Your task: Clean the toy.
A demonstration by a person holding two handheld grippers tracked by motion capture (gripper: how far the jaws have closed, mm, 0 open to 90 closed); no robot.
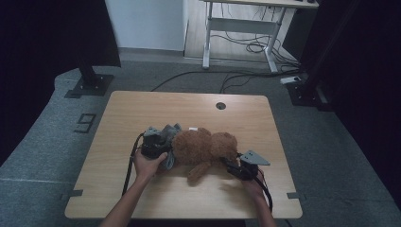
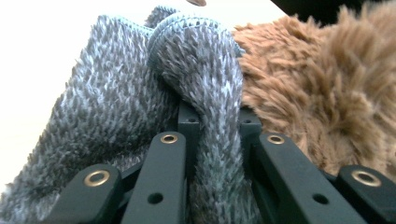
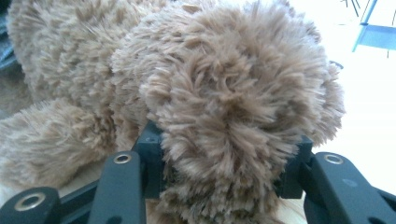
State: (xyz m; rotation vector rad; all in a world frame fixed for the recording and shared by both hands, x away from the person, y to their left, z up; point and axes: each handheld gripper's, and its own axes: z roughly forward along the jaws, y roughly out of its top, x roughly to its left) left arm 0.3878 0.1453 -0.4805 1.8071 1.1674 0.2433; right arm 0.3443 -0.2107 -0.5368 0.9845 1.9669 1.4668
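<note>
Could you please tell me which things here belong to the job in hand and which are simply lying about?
In the job:
- brown plush bear, its head clamped by the right gripper
- grey knitted garment, a fold pinched by the left gripper

Lying about:
- white desk frame beyond the table
- floor cables

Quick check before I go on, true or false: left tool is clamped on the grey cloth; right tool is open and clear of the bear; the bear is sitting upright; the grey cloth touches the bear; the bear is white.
1. Left tool is clamped on the grey cloth: true.
2. Right tool is open and clear of the bear: false, its jaws grip a furry part of the bear.
3. The bear sits upright: false, it lies on the table.
4. The cloth touches the bear: true.
5. The bear is white: false, it is brown.
</note>
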